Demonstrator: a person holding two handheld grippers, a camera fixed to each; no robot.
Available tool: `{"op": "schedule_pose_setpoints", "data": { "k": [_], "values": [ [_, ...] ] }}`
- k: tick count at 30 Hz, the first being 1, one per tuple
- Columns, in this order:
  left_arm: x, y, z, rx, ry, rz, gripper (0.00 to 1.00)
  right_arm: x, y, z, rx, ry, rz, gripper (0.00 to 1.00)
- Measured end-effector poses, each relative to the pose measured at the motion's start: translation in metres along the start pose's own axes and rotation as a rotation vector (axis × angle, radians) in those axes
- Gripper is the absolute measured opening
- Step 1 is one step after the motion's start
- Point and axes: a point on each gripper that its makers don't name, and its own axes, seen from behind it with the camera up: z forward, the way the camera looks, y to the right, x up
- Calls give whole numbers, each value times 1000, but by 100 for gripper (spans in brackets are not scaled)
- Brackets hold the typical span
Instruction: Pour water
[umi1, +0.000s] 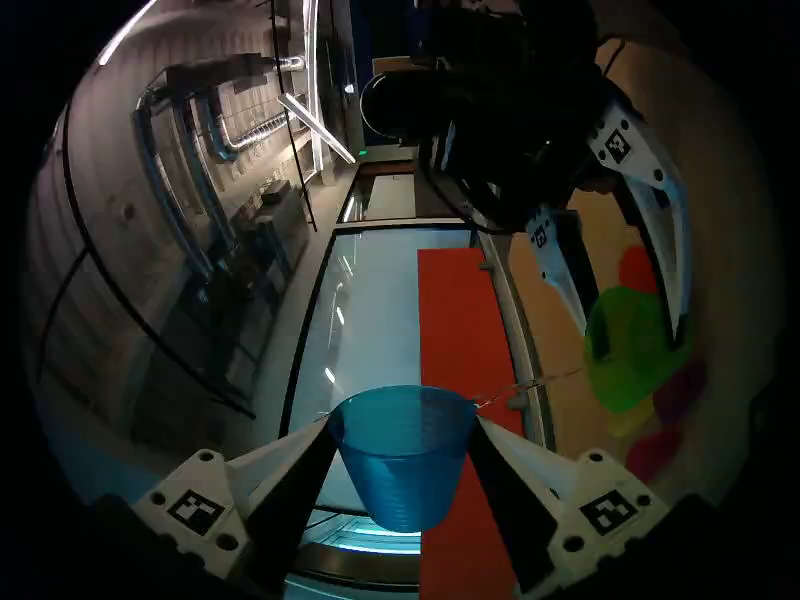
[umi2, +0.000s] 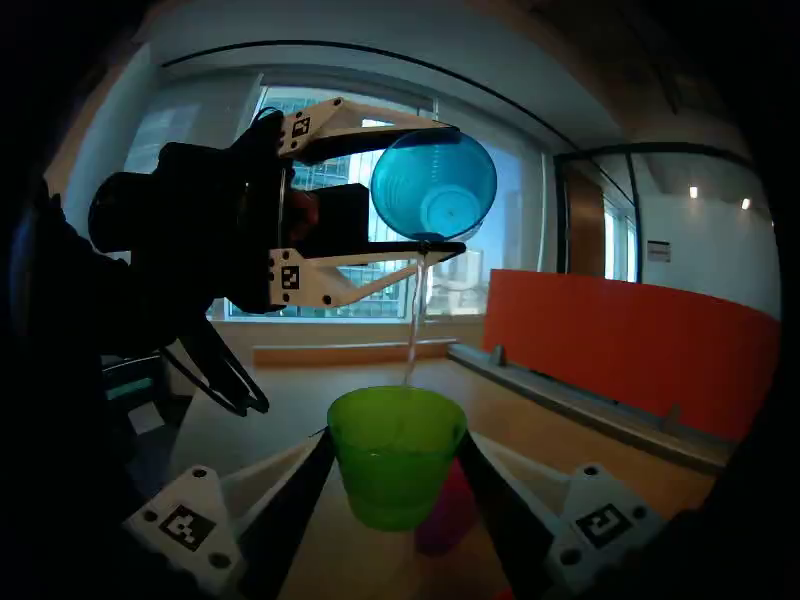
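A wide window wall (umi2: 330, 180) spans the back of the room in the right gripper view, with a long orange partition (umi2: 640, 340) running along the far edge of the wooden desk (umi2: 300, 410). Above the desk, the left gripper (umi1: 400, 430) is partly closed, and both its fingers press on the sides of a translucent blue cup (umi1: 400, 460). In the right gripper view that blue cup is raised high and tipped well over, its mouth turned sideways and its lower rim pointing down. The right gripper (umi2: 397, 440) is likewise partly closed, with a finger pressed against each side of an upright green cup (umi2: 397, 455). It holds this cup lower down, directly under the blue cup's rim and apart from it. A magenta shape (umi2: 450, 515) lies on the desk just behind the green cup, too blurred to name. A thin stream of water (umi2: 415, 320) falls from the lip of the blue cup straight into the open mouth of the green cup.
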Motion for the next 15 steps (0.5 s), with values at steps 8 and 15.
{"op": "schedule_pose_setpoints", "data": {
  "k": [8,15],
  "values": [
    [3,1,0,-1,1,45,88,0,0,1,2,3,1,89],
    [6,3,-2,-2,4,78,88,0,2,1,-4,1,2,89]
  ]
}}
